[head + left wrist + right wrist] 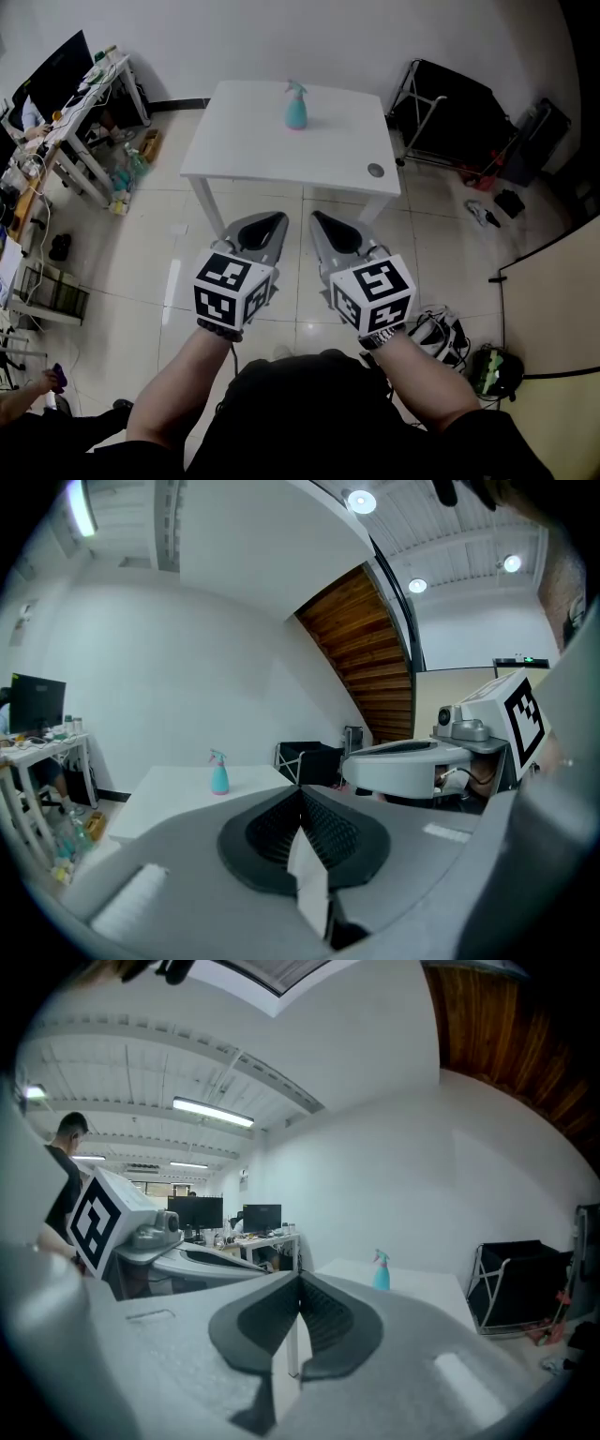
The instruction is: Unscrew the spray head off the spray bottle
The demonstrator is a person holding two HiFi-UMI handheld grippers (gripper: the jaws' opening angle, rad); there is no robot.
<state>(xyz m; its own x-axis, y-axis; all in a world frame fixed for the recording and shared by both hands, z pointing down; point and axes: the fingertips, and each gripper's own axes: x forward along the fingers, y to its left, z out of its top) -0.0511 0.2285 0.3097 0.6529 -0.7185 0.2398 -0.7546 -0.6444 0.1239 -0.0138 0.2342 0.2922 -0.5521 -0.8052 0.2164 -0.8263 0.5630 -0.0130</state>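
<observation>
Approach step: left gripper (265, 228) and right gripper (330, 230), jaws pressed together and empty, are well short of the white table (281, 155) where the teal spray bottle (296, 111) stands upright; next, both must open, one for its spray head (294, 88)

- The right tongs (300, 1283) are closed: the dark ribbed pads meet with nothing between them.
- Beyond them, a teal spray bottle (381, 1272) stands upright on the white tabletop (427, 1283), spray head on, clear of both side edges.
- The left tongs (262, 1267) reach in alongside from the left.
- A black folding rack (520, 1279) stands right of the tabletop.
- Monitors (225, 1213) line a desk at the back.
</observation>
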